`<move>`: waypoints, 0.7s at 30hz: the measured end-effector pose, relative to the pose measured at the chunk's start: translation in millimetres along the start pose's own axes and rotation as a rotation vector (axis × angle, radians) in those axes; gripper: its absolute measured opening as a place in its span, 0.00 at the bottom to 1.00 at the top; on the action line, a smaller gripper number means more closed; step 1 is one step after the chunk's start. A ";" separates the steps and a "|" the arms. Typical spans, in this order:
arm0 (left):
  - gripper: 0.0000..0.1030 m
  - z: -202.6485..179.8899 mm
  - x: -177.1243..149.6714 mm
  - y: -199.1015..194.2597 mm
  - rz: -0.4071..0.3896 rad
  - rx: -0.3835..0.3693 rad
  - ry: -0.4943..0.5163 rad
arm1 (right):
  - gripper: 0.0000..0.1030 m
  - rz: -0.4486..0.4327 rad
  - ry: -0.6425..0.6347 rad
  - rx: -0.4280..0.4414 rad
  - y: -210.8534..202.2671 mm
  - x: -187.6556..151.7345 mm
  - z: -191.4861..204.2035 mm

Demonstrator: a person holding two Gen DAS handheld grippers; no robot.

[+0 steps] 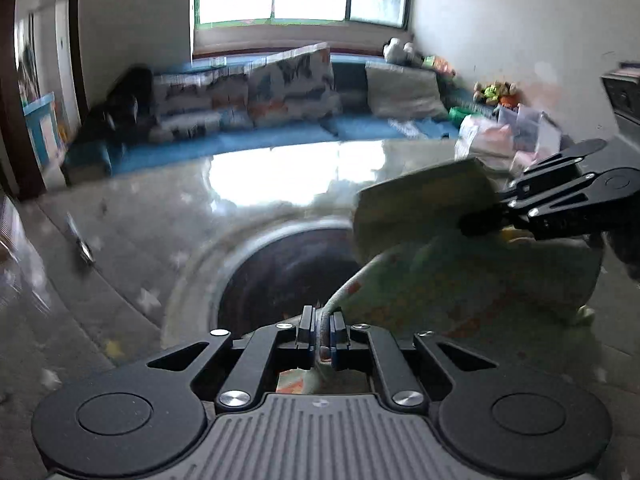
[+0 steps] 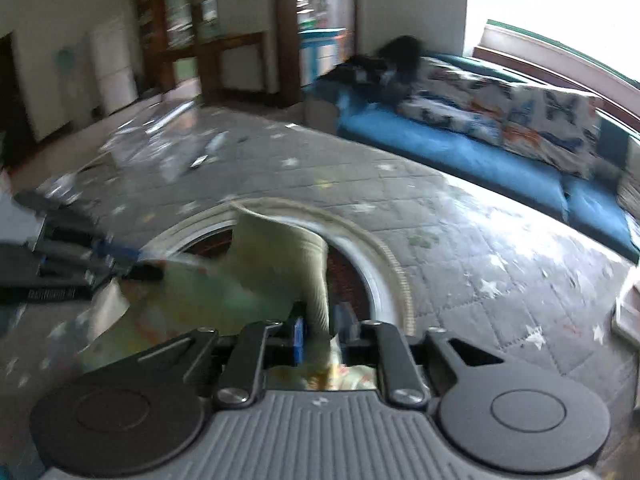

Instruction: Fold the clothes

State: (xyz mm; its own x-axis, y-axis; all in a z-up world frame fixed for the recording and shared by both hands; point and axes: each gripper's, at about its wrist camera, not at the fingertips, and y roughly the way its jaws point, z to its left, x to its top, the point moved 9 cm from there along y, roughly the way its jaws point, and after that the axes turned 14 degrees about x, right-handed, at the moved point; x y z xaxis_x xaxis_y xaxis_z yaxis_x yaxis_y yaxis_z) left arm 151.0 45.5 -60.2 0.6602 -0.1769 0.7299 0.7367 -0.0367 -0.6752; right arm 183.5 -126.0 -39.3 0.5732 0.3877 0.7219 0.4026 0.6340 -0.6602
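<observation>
A pale green garment point(image 1: 460, 288) with orange prints hangs stretched between my two grippers above the floor. In the left wrist view, my left gripper point(image 1: 322, 328) is shut on a folded edge of it, right at the fingertips. My right gripper point(image 1: 468, 226) reaches in from the right and grips the far edge. In the right wrist view, my right gripper point(image 2: 320, 328) has the garment's ribbed cream band point(image 2: 280, 248) standing up between its blue pads. The garment point(image 2: 192, 292) runs left from there to my left gripper point(image 2: 132, 264), which is blurred.
Below the garment lies a grey quilted mat point(image 2: 460, 248) with white stars, with a round dark patch with a pale rim point(image 1: 280, 272) in it. A blue sofa point(image 1: 360, 128) with patterned cushions lines the far wall. Toys and bags point(image 1: 520, 128) are piled at the right. Litter point(image 2: 180, 152) is scattered on the far floor.
</observation>
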 end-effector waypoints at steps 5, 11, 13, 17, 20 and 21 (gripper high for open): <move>0.17 7.1 -4.4 13.9 0.023 0.025 -0.022 | 0.34 -0.049 0.044 -0.095 -19.5 -19.5 -20.4; 0.30 16.4 -7.5 13.5 0.023 0.071 -0.056 | 0.39 -0.118 0.101 -0.227 -70.4 -45.9 -37.7; 0.36 20.4 -5.7 12.4 0.020 0.089 -0.069 | 0.39 -0.145 0.141 -0.215 -83.8 -53.3 -39.3; 0.43 28.4 -1.0 3.2 0.004 0.125 -0.112 | 0.43 -0.183 0.198 -0.111 -94.0 -70.6 -27.4; 0.43 30.8 0.0 -7.6 -0.006 0.122 -0.150 | 0.44 -0.156 0.214 -0.116 -85.8 -88.9 -29.5; 0.43 29.1 -0.6 -11.5 -0.010 0.118 -0.152 | 0.44 -0.152 0.226 -0.134 -82.8 -94.1 -33.9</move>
State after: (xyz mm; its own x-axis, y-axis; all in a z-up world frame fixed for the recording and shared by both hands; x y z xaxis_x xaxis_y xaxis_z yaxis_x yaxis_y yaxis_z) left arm 146.4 74.7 -49.7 0.6610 -0.0267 0.7499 0.7492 0.0798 -0.6575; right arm 120.5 -237.7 -59.6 0.6375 0.1274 0.7599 0.5779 0.5733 -0.5809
